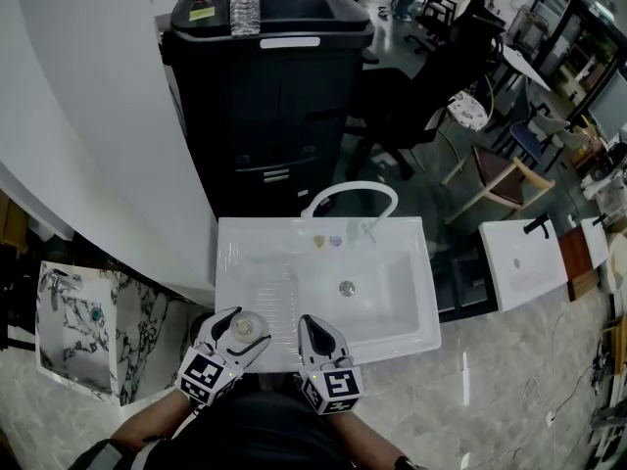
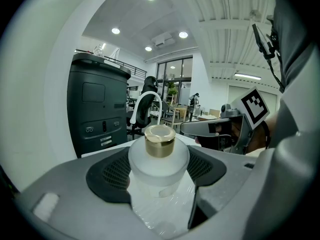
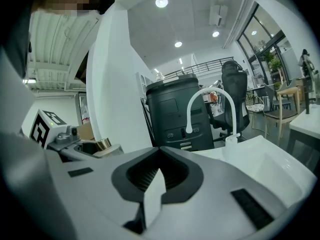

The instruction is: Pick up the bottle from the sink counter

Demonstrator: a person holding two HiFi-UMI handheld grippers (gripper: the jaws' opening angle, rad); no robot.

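Observation:
A small frosted bottle (image 2: 159,160) with a gold cap (image 2: 160,140) stands upright between the dark pads of my left gripper (image 2: 159,176), which is shut on it. In the head view the bottle (image 1: 247,323) and the left gripper (image 1: 239,337) are over the front left corner of the white sink counter (image 1: 255,262). My right gripper (image 1: 315,329) is just to the right, at the sink's front edge. Its jaws are shut and hold nothing (image 3: 156,176). The gold cap (image 3: 103,144) shows at the left of the right gripper view.
A white faucet (image 1: 353,196) arches over the back of the basin, whose drain (image 1: 347,288) is in the middle. A black cabinet-like machine (image 1: 269,86) with a plastic water bottle (image 1: 245,3) on top stands behind. A marble-patterned box (image 1: 88,331) sits at the left, chairs (image 1: 500,179) at the right.

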